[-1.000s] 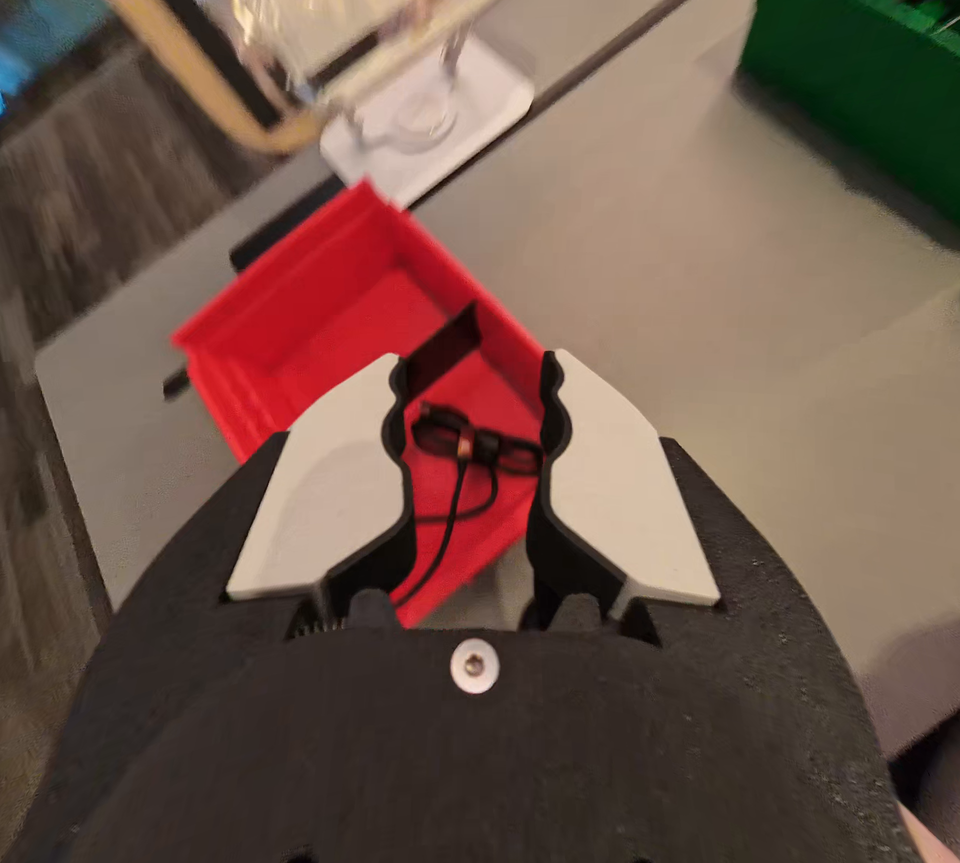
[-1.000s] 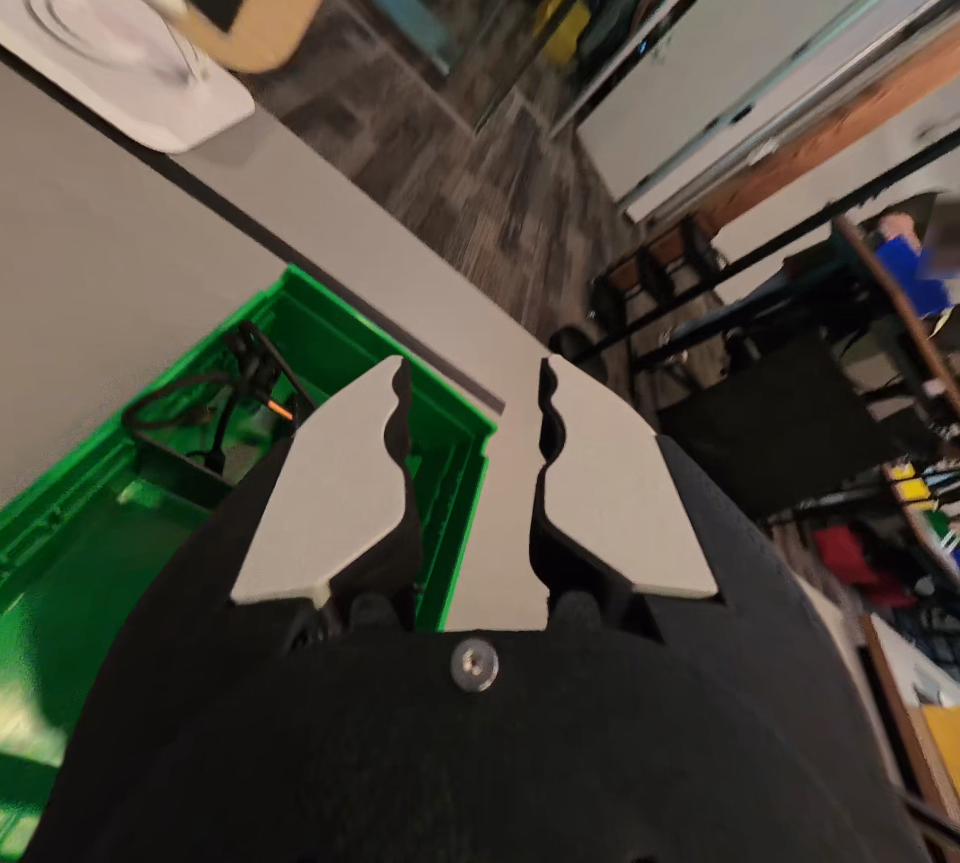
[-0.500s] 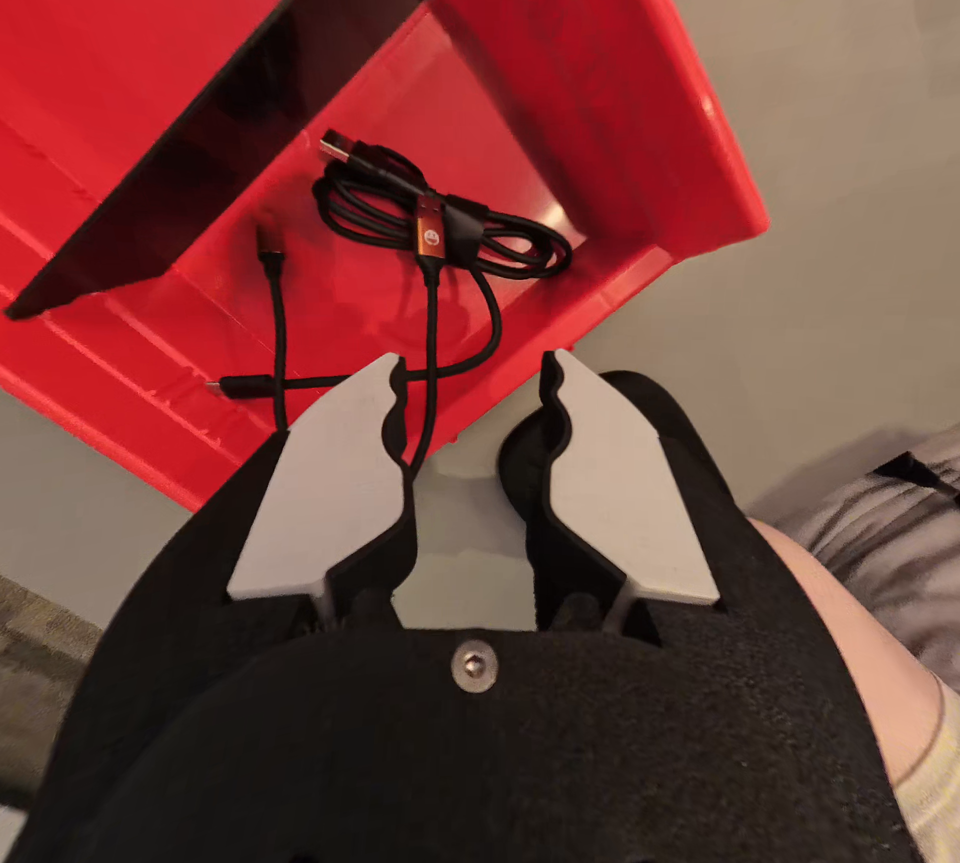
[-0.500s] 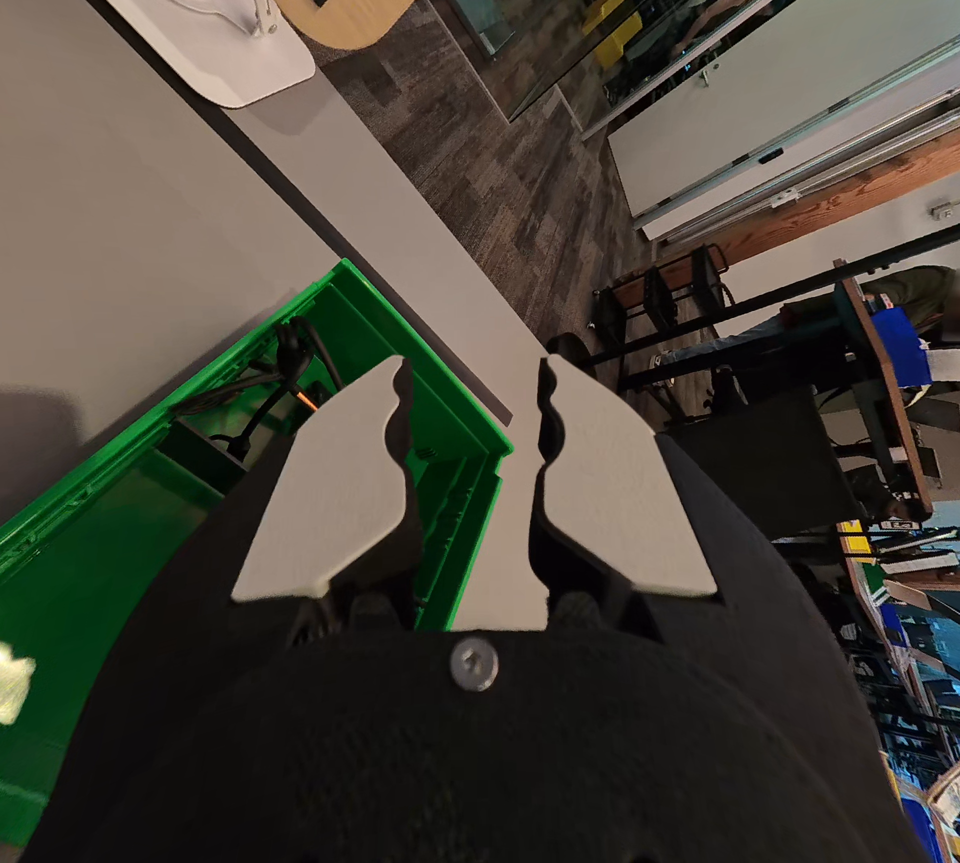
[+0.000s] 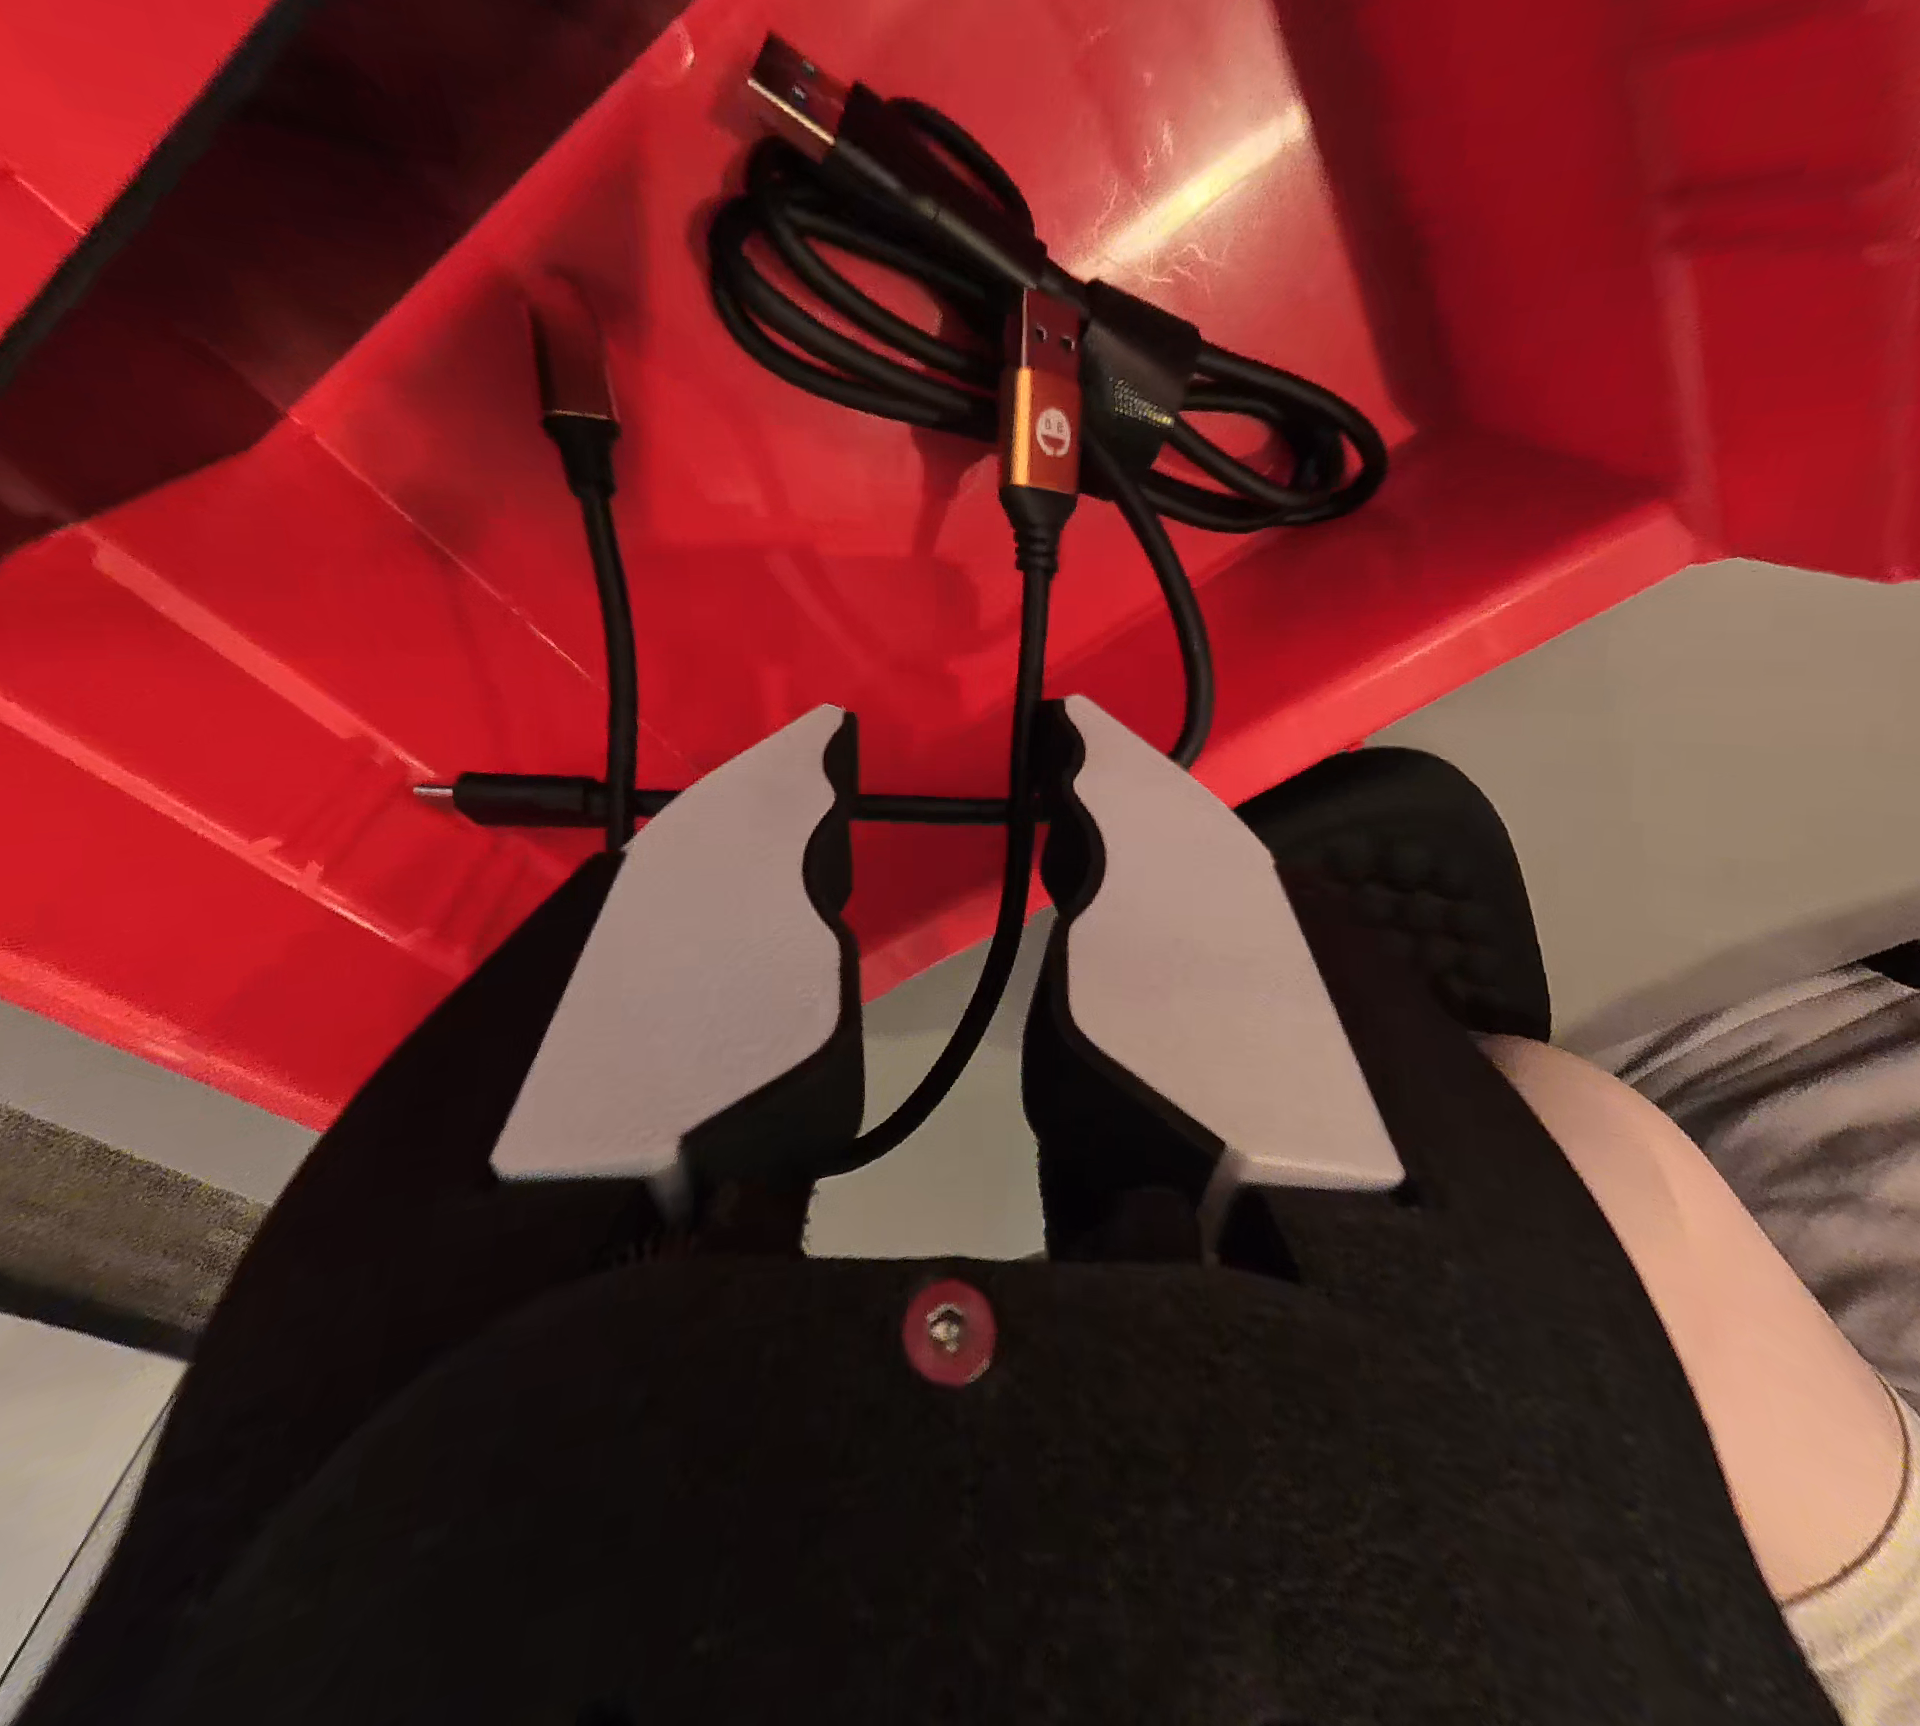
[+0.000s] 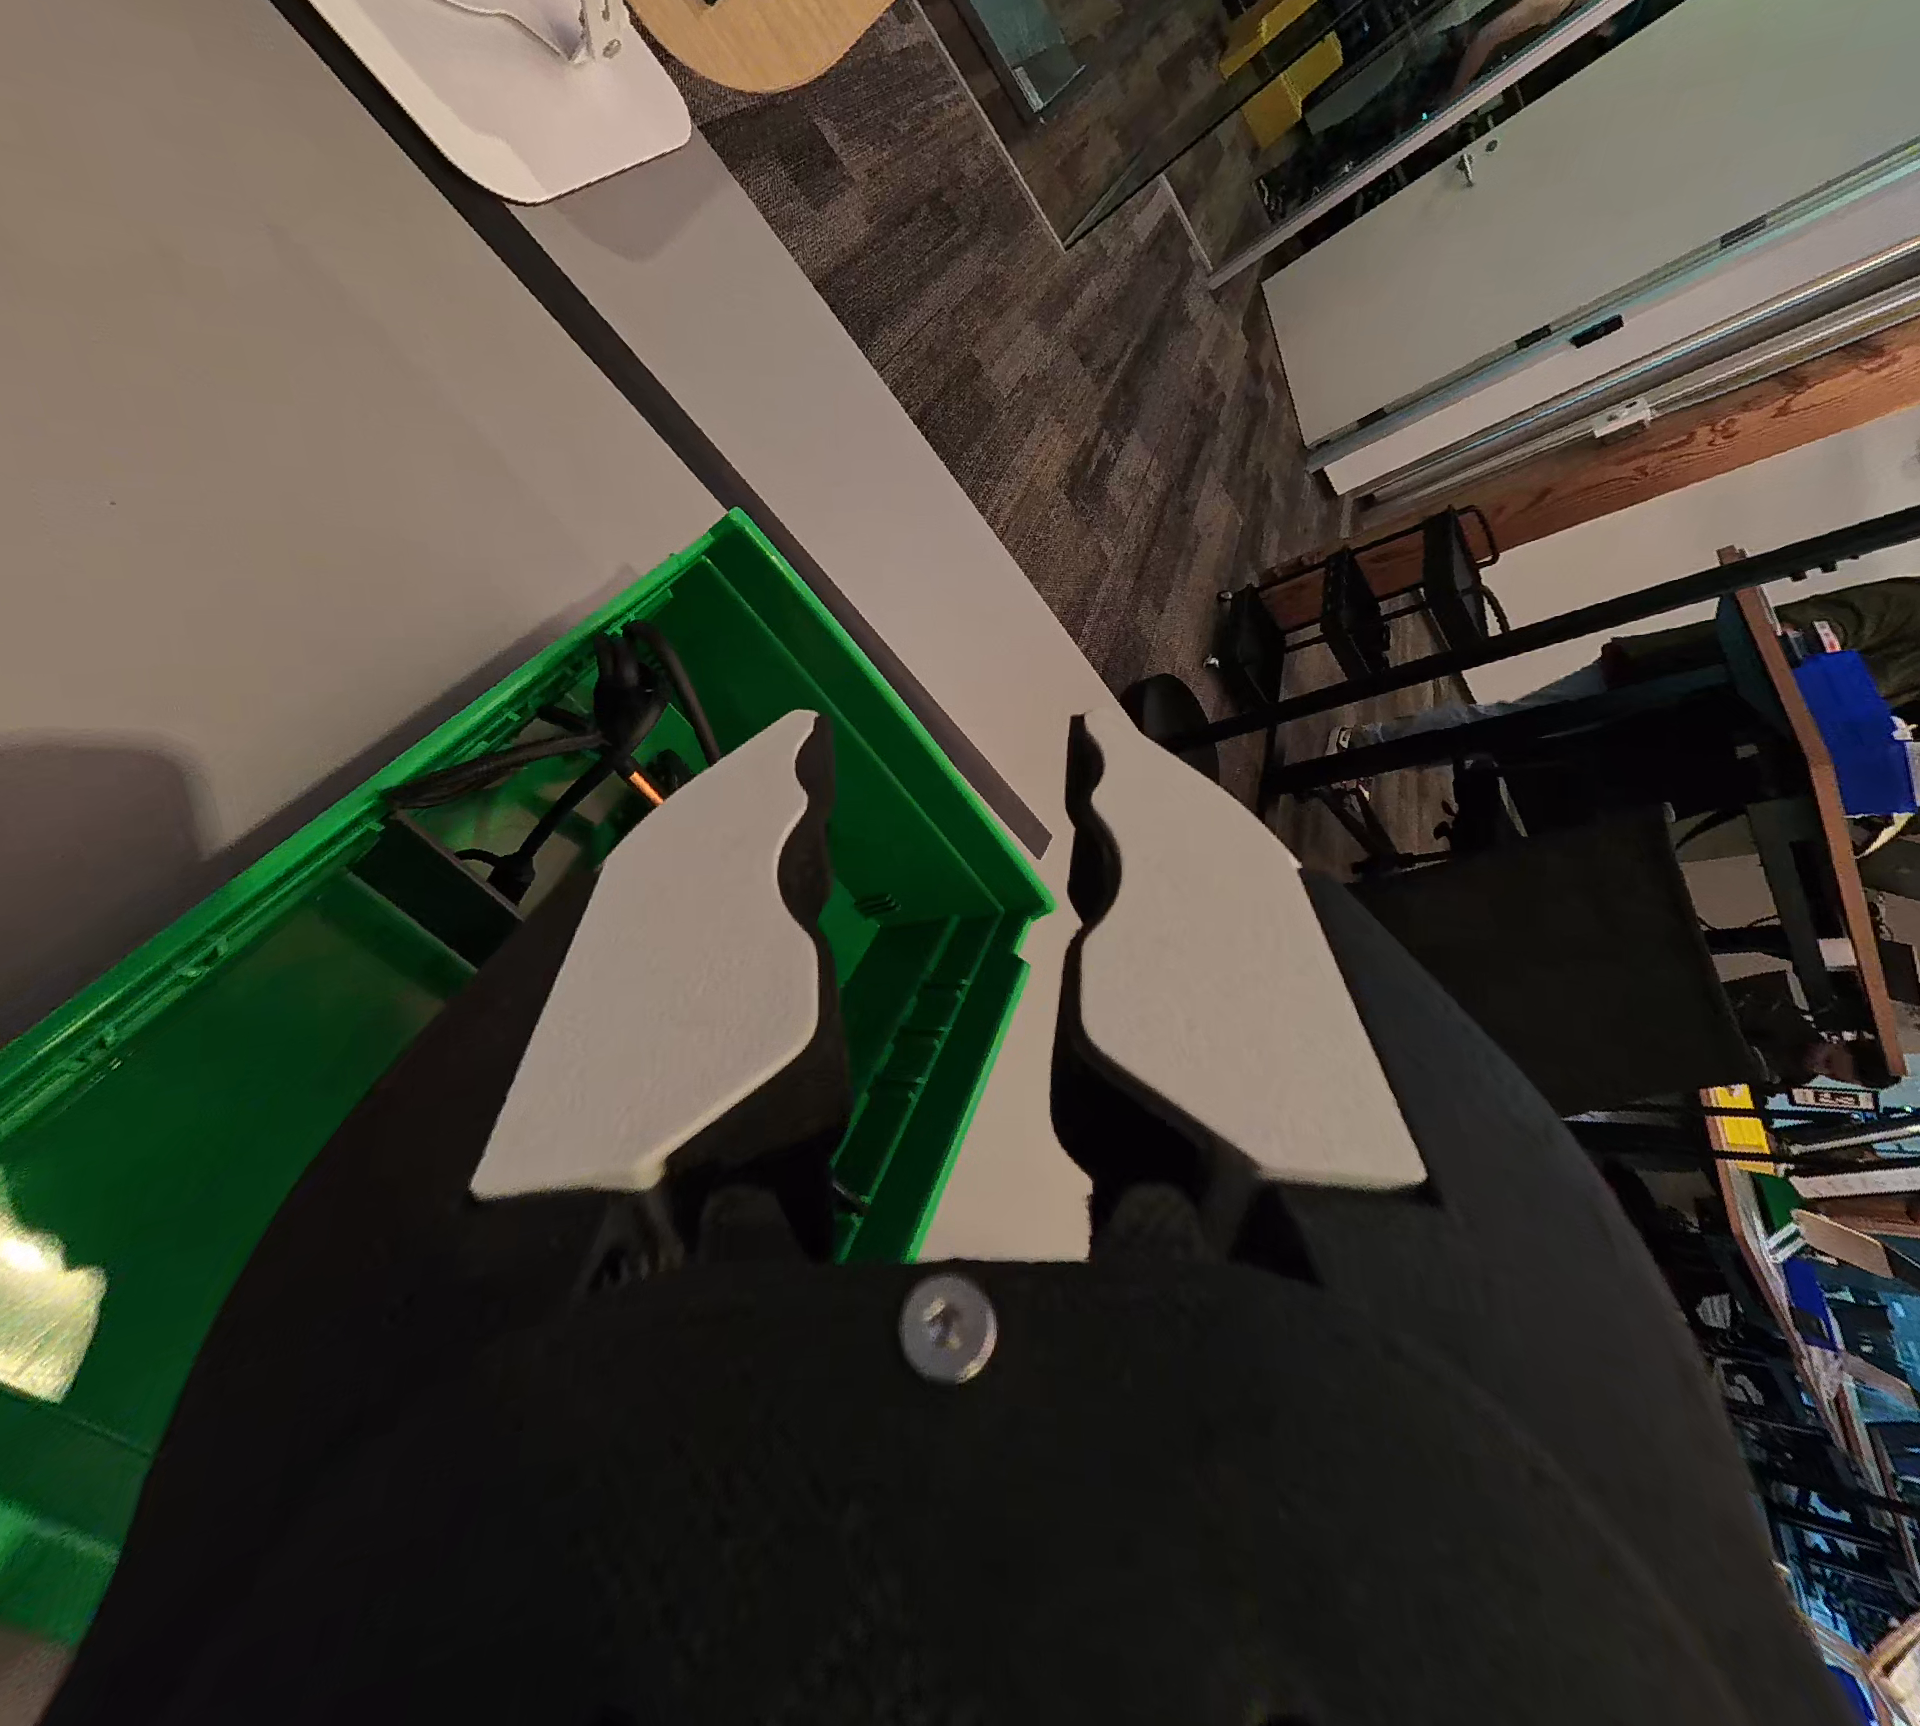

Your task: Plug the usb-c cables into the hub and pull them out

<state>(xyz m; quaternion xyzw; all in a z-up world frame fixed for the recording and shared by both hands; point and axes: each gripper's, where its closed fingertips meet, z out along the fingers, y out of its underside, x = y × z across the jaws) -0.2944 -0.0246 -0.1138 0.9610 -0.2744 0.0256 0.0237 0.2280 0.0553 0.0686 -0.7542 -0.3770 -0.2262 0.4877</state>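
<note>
Left gripper (image 5: 951, 746), jaws parted, straddles a thin, limp black cable (image 5: 1023, 637) near the red bin's (image 5: 1455, 66) front edge; its rigid orange plug (image 5: 1042, 429) looks the firmer hold. Right gripper (image 6: 945, 741) hangs agape, empty.

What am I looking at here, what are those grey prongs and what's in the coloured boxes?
Those prongs are a handheld grabbing tool; a person holds one in each hand, with a camera on each looking along the prongs. The left tool is open, reaching into a red box over black cables, one with an orange plug. A cable runs between its prongs, not pinched. The right tool is open and empty, above a green box of cables on a grey table.
</note>
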